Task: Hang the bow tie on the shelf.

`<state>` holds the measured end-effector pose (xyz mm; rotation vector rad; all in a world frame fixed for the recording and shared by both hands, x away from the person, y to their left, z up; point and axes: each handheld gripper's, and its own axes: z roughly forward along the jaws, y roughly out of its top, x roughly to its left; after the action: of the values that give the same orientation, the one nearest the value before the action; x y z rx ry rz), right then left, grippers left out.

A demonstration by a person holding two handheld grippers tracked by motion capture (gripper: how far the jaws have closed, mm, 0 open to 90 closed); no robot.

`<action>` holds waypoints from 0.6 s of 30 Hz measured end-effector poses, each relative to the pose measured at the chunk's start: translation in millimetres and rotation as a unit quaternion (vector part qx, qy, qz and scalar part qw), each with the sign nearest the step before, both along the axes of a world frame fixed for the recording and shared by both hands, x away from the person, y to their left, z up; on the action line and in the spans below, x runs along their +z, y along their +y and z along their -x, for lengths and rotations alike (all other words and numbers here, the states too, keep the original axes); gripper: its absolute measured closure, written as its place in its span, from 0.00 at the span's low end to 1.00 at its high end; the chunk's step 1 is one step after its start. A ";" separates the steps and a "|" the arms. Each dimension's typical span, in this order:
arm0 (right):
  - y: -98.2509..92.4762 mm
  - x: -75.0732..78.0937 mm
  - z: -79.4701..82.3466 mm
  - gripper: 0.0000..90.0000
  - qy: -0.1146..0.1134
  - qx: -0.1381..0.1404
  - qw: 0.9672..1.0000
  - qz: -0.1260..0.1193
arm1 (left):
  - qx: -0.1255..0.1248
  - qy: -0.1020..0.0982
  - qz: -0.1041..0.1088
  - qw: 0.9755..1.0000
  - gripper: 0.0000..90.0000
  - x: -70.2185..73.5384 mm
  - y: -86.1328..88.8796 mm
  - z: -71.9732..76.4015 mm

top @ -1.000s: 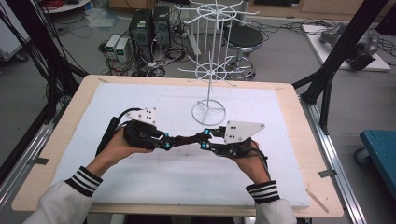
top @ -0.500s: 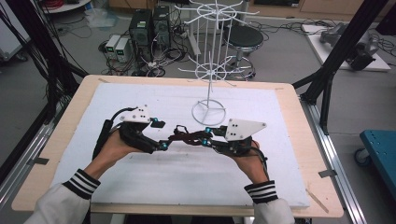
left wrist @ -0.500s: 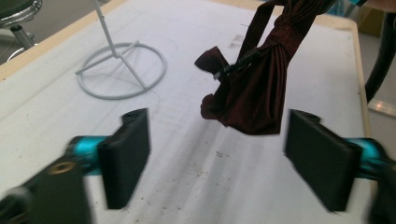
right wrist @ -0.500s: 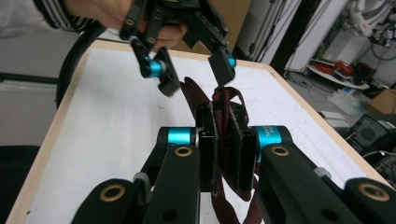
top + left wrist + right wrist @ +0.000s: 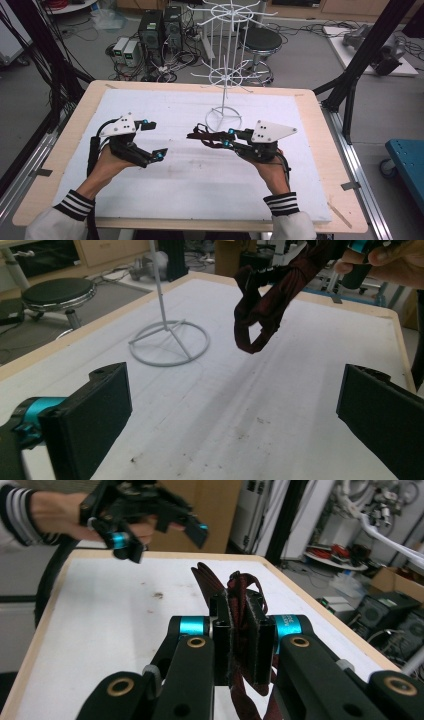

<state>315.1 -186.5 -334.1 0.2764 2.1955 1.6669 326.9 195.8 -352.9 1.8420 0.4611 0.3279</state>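
Two grippers share the work here, and they stand well apart over the white mat [image 5: 150, 200]. The right gripper [image 5: 226, 140] is clamped on a dark red strap [image 5: 202, 136], which dangles in loops above the mat, just near of the white wire rack [image 5: 223, 80]. The left gripper [image 5: 152, 140] has just been opening; its jaws stand wide with nothing between them. Judging from this, the step is to hang the strap on a rack arm. Doing it well probably means letting the left gripper spread one loop [image 5: 250, 335] open, then lifting it over a prong without nudging the rack's ring base [image 5: 167, 342].
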 end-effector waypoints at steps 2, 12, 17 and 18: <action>-2.7 1.6 -1.0 0.94 0.008 -0.011 1.000 -0.009 | 0.006 -0.004 0.004 1.000 0.02 -2.9 4.9 2.3; -9.9 16.6 -7.2 0.94 0.011 -0.039 0.999 -0.029 | 0.042 -0.030 0.034 0.998 0.02 -21.3 30.1 16.5; -9.9 23.6 -12.5 0.94 0.008 -0.042 0.999 -0.030 | 0.050 -0.040 0.043 0.997 0.02 -30.4 39.8 22.9; -9.9 25.3 -13.6 0.94 0.009 -0.044 0.999 -0.031 | 0.053 -0.045 0.043 0.997 0.02 -32.6 41.9 24.6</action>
<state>328.7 -196.4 -308.8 0.4007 2.1154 1.6932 302.3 237.6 -385.5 1.7150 0.5052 0.4548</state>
